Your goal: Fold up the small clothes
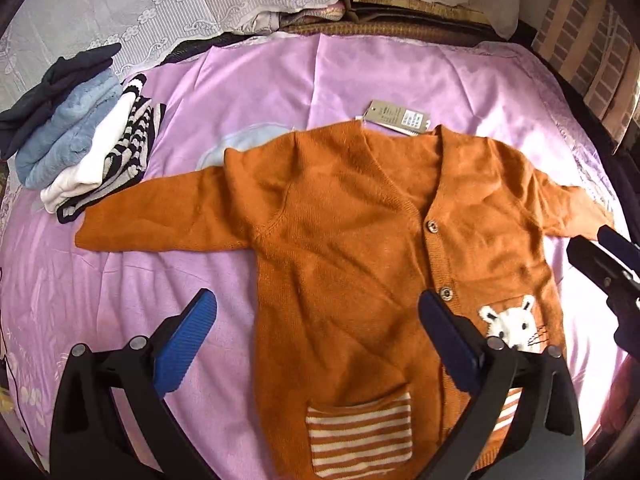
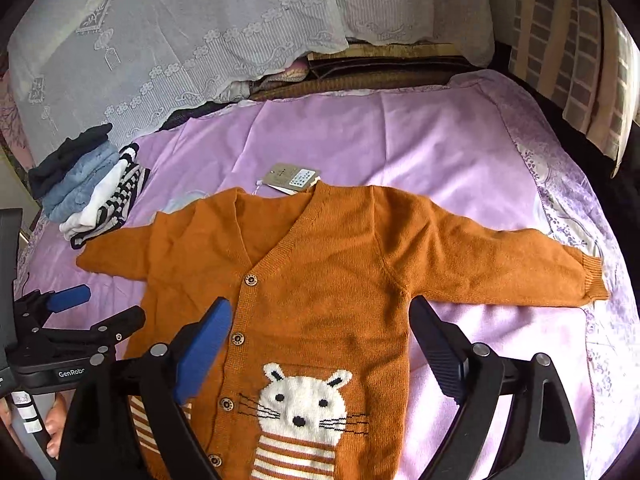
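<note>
An orange knit cardigan (image 1: 344, 232) with a white cat motif lies flat, front up, sleeves spread, on the pink sheet (image 1: 120, 288). It also shows in the right wrist view (image 2: 336, 264). A paper tag (image 1: 396, 117) sticks out at its collar. My left gripper (image 1: 316, 312) is open and empty above the cardigan's left half. My right gripper (image 2: 320, 320) is open and empty above the button line and cat motif (image 2: 304, 400). The right gripper shows at the left view's right edge (image 1: 604, 256); the left gripper shows at the right view's left edge (image 2: 80, 308).
A stack of folded clothes (image 1: 76, 140), dark, blue, white and striped, sits at the far left of the bed (image 2: 88, 196). White lace fabric (image 2: 180, 40) covers the back. A brick-pattern wall (image 2: 560, 40) is at the right.
</note>
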